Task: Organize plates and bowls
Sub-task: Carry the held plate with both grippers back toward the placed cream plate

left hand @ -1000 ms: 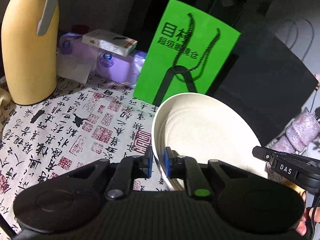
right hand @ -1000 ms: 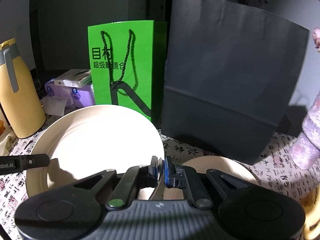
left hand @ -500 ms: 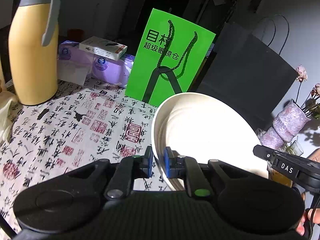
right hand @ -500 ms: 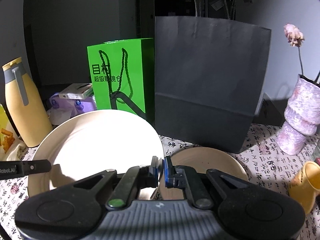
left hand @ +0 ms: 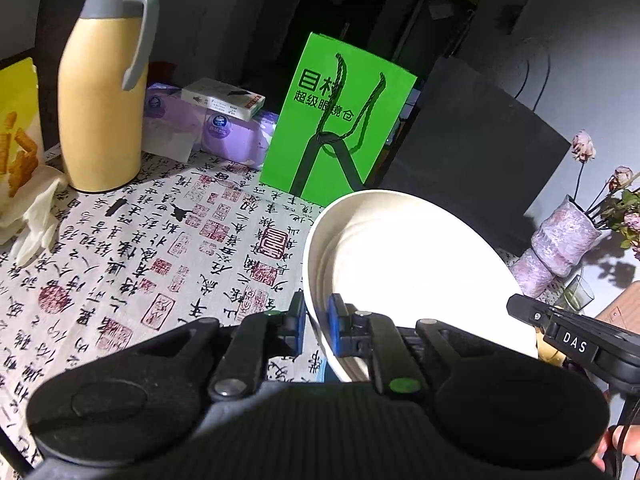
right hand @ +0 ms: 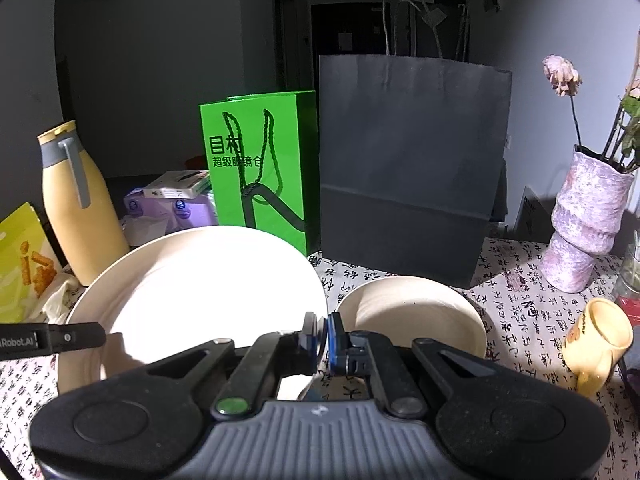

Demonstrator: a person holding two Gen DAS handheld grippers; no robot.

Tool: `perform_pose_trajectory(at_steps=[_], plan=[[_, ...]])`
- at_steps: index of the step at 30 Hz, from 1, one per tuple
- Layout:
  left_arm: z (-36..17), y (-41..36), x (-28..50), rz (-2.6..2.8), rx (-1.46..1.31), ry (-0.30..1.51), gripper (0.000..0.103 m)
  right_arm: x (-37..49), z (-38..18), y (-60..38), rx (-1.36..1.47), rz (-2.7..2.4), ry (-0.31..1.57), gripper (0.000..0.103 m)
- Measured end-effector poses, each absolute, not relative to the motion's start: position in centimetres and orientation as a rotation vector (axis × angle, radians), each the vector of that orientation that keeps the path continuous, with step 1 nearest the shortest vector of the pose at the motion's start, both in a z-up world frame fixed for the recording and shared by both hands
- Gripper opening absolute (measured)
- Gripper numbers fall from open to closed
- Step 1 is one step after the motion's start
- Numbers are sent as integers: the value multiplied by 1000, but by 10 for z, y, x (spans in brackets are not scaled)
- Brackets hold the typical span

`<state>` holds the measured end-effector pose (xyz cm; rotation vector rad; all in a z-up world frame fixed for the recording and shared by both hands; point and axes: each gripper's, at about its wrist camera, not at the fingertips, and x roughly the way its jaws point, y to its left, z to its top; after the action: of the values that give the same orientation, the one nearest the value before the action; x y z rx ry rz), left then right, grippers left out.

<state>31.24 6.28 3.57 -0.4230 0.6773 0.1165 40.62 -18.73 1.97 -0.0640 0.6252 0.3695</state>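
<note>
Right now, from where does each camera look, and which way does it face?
Left wrist: behind the left gripper, facing the thermos; fingertips show at bottom right.
Right wrist: behind the right gripper, facing the black bag; no hand shows.
Shared: the large plate, clamped from opposite rims, and the green bag.

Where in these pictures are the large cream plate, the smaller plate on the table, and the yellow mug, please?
large cream plate (right hand: 208, 280): right wrist view, on its inner face.
smaller plate (right hand: 412, 312): right wrist view, on its inner surface.
yellow mug (right hand: 596, 336): right wrist view, on its side wall.
</note>
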Motion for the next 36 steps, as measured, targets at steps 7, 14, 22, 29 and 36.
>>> perform_pose_trajectory(at_steps=[7,14,22,29,36], plan=[[48,57,284,126,-410,654,12,376,29,-194,-54,380,604,5],[57,52,258,127,-412,638,12,350,35,-200,-48,384,596,5],[64,44,231,122,-408,621,12,321,42,-210,-47,382,582,5],[70,36,207,115,-405,606,12,297,49,-217,-48,378,570,5],[77,26,184,109,-394,585,12,269,55,-227,-53,376,547,6]])
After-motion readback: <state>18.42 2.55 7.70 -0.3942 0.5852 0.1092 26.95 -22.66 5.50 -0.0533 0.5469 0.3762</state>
